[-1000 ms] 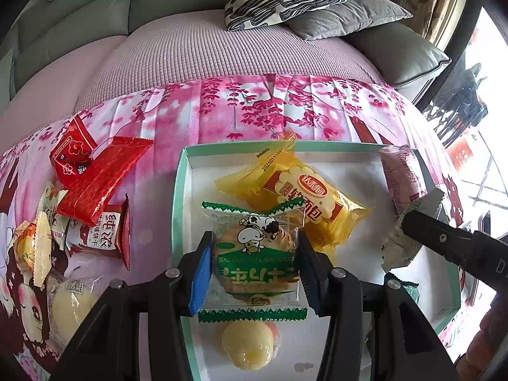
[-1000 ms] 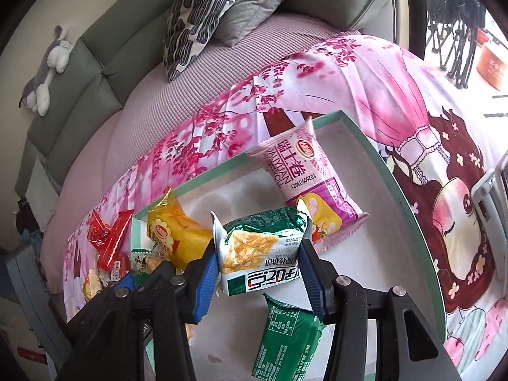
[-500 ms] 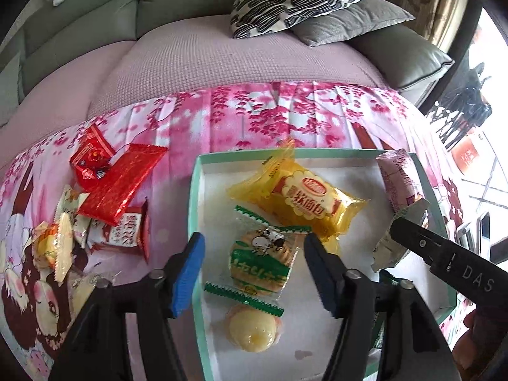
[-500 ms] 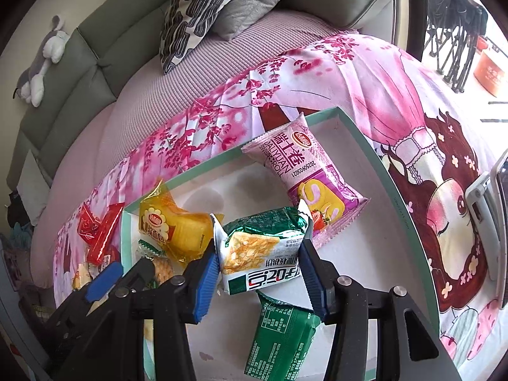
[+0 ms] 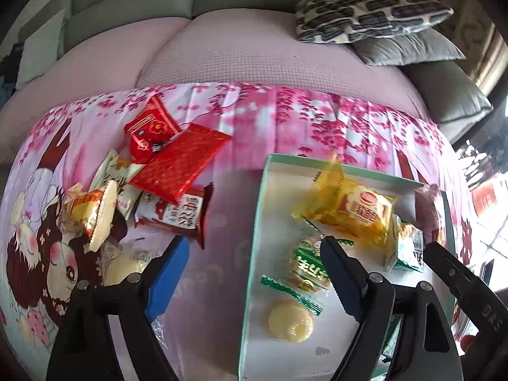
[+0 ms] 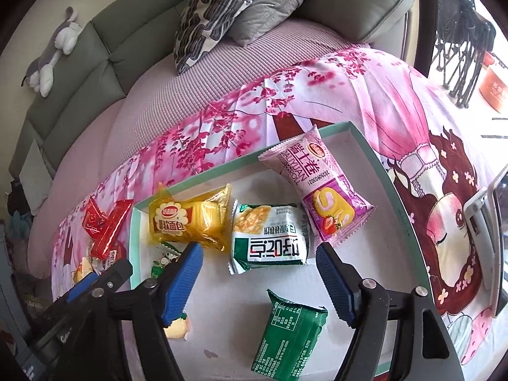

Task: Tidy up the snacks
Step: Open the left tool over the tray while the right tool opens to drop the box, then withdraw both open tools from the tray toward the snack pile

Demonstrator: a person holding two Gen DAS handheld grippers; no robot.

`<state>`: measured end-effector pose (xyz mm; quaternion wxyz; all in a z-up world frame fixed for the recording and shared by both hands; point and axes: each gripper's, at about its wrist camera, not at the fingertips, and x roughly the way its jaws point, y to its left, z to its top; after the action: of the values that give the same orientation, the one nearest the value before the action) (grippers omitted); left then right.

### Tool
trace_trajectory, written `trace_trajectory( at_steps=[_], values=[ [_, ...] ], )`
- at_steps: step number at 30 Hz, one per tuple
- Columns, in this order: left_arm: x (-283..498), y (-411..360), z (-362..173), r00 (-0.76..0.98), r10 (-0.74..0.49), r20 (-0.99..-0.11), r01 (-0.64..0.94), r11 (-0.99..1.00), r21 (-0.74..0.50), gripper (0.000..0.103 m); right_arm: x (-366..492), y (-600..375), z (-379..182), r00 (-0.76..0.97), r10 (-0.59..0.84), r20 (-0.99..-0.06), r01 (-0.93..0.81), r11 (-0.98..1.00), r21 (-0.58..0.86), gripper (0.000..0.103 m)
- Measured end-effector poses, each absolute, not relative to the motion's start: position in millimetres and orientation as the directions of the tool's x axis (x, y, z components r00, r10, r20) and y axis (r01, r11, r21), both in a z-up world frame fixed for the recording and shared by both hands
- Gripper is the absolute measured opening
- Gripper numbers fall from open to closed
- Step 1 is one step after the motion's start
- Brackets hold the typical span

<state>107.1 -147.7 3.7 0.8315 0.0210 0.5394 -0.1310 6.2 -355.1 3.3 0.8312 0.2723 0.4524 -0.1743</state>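
a green-and-white cracker packet [image 6: 270, 235] lies flat near the middle of the mint-rimmed tray [image 6: 403, 212], just ahead of my right gripper [image 6: 257, 281], whose blue-padded jaws are opening with nothing pressed between them. touching the packet's right edge is a pink roll-cake packet [image 6: 317, 190], its top reaching toward the tray's far right corner; to its left a yellow bread packet [image 6: 190, 219] fills the far left corner. a dark green packet [image 6: 289, 339] sits at the tray's near edge, between my right gripper's fingers.

my left gripper [image 5: 254, 279] hangs over the tray's left rim [image 5: 254, 244], its jaws opening too, empty: one finger over the cloth, the other over the tray. beside that inner finger a small green-trimmed cake packet [image 5: 306, 270] lies in the tray's near left part, with a round yellow sweet [image 5: 290, 322] just below it and the yellow bread packet [image 5: 352, 209] above it.

outside the tray, on the pink blossom-print cloth [image 5: 285, 120], loose snacks cluster well to the left: two red packets [image 5: 177, 162], a brown-and-white packet [image 5: 177, 212] and a small orange-wrapped cake [image 5: 92, 212]. beyond the cloth's far edge, a patterned cushion [image 6: 219, 3] rests on the sofa [image 6: 104, 44].
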Motion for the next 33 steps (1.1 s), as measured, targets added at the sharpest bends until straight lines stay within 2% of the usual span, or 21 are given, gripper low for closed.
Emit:
trace_trajectory(
  at_steps=[5, 9, 12, 14, 28, 33],
  values=[
    [111.1, -136.7, 2.7, 0.396, -0.175, -0.901, 0.183, 0.977, -0.109, 0.093, 6.5, -350.3, 8.8, 0.547, -0.062, -0.835, 0.519, 0.807, 0.280, 0.092],
    [112.6, -133.8, 1.0, 0.395, -0.174, -0.902, 0.165, 0.979, -0.117, 0.094, 6.6, -352.9, 6.6, 0.537, -0.070, -0.841, 0.531, 0.802, 0.272, 0.093],
    [113.2, -131.7, 0.8, 0.402, -0.162, -0.901, 0.150, 0.983, -0.110, 0.103, 6.5, -354.2, 5.4, 0.529, -0.084, -0.844, 0.538, 0.803, 0.257, 0.094],
    [114.2, -129.6, 1.3, 0.408, -0.157, -0.899, 0.143, 0.984, -0.107, 0.103, 6.5, -354.2, 5.4, 0.529, -0.089, -0.844, 0.533, 0.808, 0.249, 0.103],
    [112.3, -113.4, 13.3, 0.434, -0.120, -0.893, 0.104, 0.991, -0.083, 0.103, 9.7, -348.1, 5.3, 0.535, -0.079, -0.841, 0.508, 0.825, 0.246, 0.103],
    [106.5, -110.4, 22.0, 0.464, -0.070, -0.883, 0.096, 0.995, -0.029, 0.103, 11.4, -342.0, 5.8, 0.524, -0.075, -0.848, 0.496, 0.837, 0.233, 0.103]
  ],
)
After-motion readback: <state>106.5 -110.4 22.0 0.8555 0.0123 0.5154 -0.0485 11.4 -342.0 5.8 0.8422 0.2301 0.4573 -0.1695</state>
